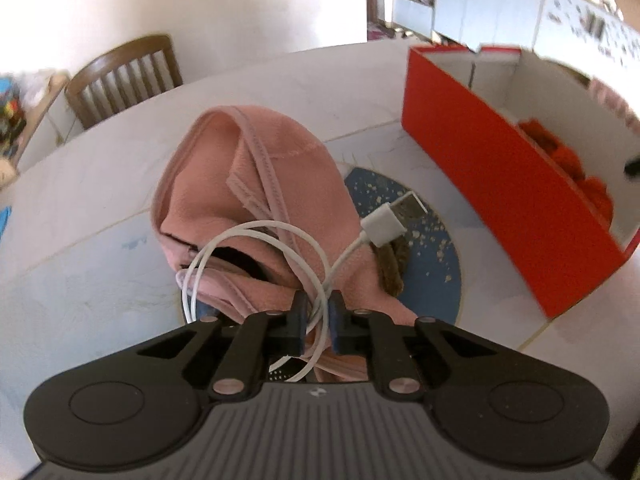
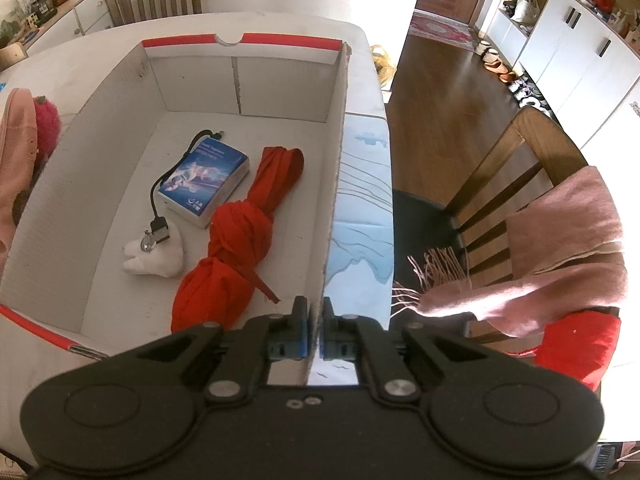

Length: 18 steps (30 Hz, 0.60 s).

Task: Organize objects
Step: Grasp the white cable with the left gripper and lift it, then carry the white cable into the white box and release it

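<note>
My left gripper [image 1: 318,310] is shut on a coiled white USB cable [image 1: 256,240] and holds it above a pink garment [image 1: 256,172] lying on the table. The cable's plug [image 1: 386,222] points right. The red cardboard box [image 1: 480,176] stands to the right. My right gripper [image 2: 315,312] is shut on the box's right wall [image 2: 338,168]. Inside the box lie a knotted red cloth [image 2: 236,236], a blue-and-white power bank [image 2: 204,180] with a black cable [image 2: 160,184], and a white tooth-shaped plush [image 2: 156,256].
A blue round mat [image 1: 424,240] lies under the garment. Wooden chairs stand behind the table [image 1: 124,76] and to the right [image 2: 520,168], the latter draped with a pink scarf [image 2: 560,240]. A red strawberry plush [image 2: 46,120] sits left of the box.
</note>
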Tool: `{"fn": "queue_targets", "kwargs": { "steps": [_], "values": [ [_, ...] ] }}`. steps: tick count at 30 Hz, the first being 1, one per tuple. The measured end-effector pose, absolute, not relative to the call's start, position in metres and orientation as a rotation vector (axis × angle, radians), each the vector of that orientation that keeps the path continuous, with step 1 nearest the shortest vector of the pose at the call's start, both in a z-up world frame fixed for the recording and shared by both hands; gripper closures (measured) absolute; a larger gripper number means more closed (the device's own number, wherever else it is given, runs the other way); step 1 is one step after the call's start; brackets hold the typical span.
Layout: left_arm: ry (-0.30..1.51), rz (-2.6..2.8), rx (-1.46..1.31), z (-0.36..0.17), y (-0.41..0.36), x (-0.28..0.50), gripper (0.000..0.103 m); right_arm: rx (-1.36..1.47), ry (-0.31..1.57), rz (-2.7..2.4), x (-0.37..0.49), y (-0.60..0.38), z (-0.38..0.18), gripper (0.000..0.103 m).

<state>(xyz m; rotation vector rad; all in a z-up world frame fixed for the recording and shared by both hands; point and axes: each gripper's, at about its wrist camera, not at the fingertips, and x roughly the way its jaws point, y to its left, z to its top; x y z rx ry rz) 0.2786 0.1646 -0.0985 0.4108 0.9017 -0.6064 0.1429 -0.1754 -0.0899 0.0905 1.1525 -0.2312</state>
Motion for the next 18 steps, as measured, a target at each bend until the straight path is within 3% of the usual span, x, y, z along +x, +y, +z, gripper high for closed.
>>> {"fn": "queue_targets", "kwargs": {
  "steps": [18],
  "values": [
    [0.972, -0.628, 0.042, -0.036, 0.194, 0.283, 0.098, 0.094, 1.145, -0.222, 0.144, -0.175, -0.091, 0.099]
  ]
}}
